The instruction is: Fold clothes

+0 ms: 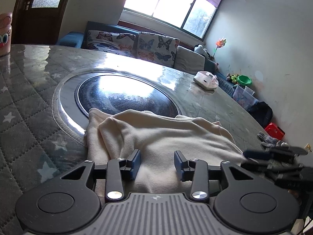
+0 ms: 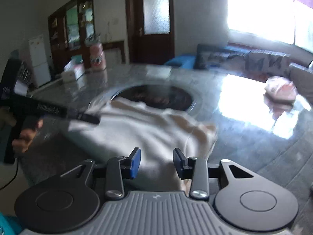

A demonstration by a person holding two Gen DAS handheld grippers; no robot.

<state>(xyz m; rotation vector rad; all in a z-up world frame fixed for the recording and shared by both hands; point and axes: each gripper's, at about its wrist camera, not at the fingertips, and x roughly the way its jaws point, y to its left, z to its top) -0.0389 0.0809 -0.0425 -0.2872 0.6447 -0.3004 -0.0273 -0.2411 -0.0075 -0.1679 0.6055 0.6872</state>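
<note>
I see the cream garment (image 1: pixel 156 135) lying bunched on the worktop (image 1: pixel 39 101) at the edge of its dark round inset (image 1: pixel 125 96), my left gripper (image 1: pixel 157 163) and right gripper (image 2: pixel 157 162) both hovering over it with jaws apart, gripping nothing.

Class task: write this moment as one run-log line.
task: fold clothes | cream garment: rumpled on table | left gripper: open over garment | right gripper: open over garment

the right wrist view is blurred throughout; the cream garment (image 2: pixel 137 129) shows no clear folds, its near edge hidden behind the gripper body.
</note>
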